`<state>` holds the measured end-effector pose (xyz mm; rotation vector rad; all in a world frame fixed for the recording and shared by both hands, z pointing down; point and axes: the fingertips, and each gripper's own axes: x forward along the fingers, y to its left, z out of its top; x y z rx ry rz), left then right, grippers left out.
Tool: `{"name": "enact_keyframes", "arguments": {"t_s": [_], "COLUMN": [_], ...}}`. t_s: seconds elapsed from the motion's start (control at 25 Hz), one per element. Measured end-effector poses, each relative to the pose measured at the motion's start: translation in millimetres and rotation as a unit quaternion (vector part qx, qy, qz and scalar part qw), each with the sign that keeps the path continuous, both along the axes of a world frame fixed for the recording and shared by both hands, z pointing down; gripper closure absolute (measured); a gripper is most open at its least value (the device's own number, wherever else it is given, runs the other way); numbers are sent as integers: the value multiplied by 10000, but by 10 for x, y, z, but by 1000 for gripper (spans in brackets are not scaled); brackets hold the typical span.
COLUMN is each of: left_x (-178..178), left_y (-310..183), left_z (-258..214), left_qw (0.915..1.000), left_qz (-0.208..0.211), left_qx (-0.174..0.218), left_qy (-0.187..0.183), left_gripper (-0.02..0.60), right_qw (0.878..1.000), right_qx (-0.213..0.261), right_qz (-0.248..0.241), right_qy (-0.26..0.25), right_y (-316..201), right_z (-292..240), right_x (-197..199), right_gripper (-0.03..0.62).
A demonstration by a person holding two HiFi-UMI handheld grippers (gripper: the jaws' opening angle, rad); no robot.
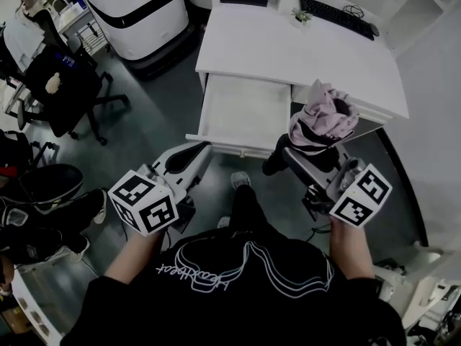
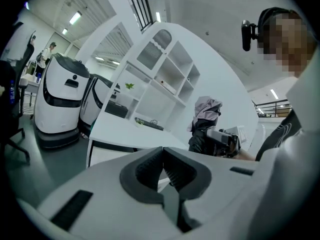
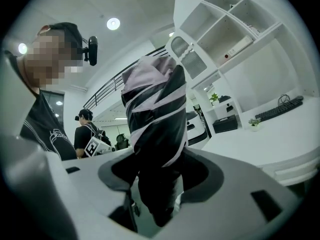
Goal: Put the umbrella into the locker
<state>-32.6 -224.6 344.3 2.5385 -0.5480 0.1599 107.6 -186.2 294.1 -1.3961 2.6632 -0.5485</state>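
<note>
Right gripper (image 3: pixel 159 170): fingers clamped on the folded black-and-pink fabric umbrella (image 3: pixel 155 109). Left gripper (image 2: pixel 162 160): fingers fully closed, holding nothing. The white worktop (image 1: pixel 302 49) lies ahead.

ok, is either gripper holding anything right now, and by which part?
The right gripper is clamped on the folded umbrella, around its lower dark part; the pink end stands clear of the jaws. The left gripper is shut and empty.

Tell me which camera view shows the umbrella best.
The right gripper view: the umbrella fills the centre, its pink-and-black folds clamped in the right gripper. The head view shows it from above, smaller; the left gripper view shows it small and far off.
</note>
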Motion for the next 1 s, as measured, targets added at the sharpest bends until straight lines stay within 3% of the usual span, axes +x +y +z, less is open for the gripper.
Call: {"name": "enact_keyframes", "arguments": {"t_s": [0.2,0.52,1.0], "left_x": [142,244,193], "left_y": [-17,-673,-1189], "left_z": [77,194,417], "left_qw": [9998,9977,9929], "left_qz": [-216,-626,-1115], "left_qx": [0,-237,-395], "left_qy": [14,-54,-147], "left_gripper": [575,575,575], "right_qw": [9991,9860,9266], "right_qx": [-49,-518,-1285], "right_qz": [-269,-961,-1939], "right_qy": [321,1257,2954], "right_y": [-155,-997,-1601], "right_z": [159,617,1822], "right_x": [159,181,45], "right_gripper": [352,352,353]}}
